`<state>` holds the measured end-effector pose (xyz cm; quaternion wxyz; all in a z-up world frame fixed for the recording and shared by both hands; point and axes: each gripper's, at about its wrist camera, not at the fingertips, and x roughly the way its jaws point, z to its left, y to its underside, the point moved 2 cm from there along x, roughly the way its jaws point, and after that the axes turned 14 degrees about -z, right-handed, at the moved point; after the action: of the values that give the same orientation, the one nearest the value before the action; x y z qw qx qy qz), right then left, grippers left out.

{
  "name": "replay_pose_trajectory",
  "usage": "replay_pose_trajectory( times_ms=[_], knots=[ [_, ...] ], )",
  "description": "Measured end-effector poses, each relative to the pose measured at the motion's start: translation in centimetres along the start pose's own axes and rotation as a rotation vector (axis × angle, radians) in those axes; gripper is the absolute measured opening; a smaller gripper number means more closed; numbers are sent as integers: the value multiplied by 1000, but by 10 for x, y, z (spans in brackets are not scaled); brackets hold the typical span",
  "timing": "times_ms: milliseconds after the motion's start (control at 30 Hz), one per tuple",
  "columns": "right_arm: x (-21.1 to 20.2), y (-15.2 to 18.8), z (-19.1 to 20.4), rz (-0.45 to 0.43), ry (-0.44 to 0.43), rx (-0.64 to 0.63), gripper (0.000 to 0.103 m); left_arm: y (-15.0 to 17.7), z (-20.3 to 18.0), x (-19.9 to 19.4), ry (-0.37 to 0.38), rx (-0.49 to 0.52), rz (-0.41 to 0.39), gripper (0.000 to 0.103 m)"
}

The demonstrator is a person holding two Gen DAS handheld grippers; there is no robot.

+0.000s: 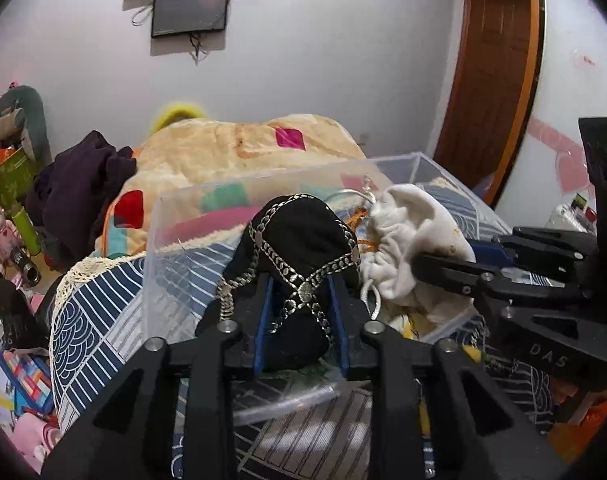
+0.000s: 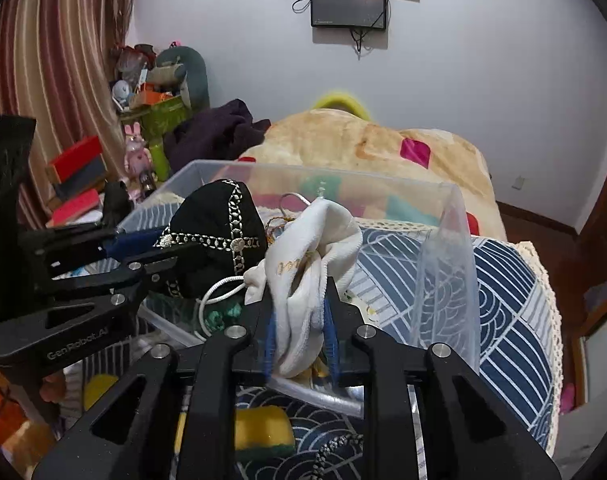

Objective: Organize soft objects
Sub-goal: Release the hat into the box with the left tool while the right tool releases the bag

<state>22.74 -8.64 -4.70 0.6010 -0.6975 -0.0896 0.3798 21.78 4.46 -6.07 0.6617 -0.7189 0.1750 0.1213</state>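
My left gripper [image 1: 301, 296] is shut on a black pouch with silver trim [image 1: 303, 248] and holds it over the near edge of a clear plastic bin [image 1: 191, 216]. My right gripper [image 2: 299, 312] is shut on a white drawstring bag [image 2: 311, 264] and holds it just right of the pouch, also over the bin [image 2: 443, 240]. The pouch shows at the left in the right wrist view [image 2: 219, 232], held by the left gripper [image 2: 159, 248]. The white bag [image 1: 407, 236] and right gripper [image 1: 443, 268] show at the right in the left wrist view. The bin's floor is mostly hidden.
The bin stands on a blue-and-white patterned bedspread [image 2: 503, 300]. A cream blanket [image 1: 231, 152] and dark clothes [image 1: 79, 184] lie behind it. A yellow sponge [image 2: 263, 432] lies in front of the bin. Toys and boxes [image 2: 151, 112] crowd the left side. A wooden door [image 1: 491, 80] stands at the right.
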Motion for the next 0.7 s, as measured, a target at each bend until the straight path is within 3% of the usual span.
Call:
replay_pose_trajectory(
  times_ms=[100,267,467,700],
  knots=[
    [-5,-2,2,-9,3,-12,28,1,1,-6,11,-21,-2,47],
    [-27,-10,4,-65,1,-39,49,-3,2,-25,9,-36,-30,49],
    [-66,-22,0,-169,4,-30,71,-9,5,-61,-12,-32,-93,61],
    [-97,-21,3,-226,-19,-10,78,6,5,-95,-14,-15,-102,64]
  ],
)
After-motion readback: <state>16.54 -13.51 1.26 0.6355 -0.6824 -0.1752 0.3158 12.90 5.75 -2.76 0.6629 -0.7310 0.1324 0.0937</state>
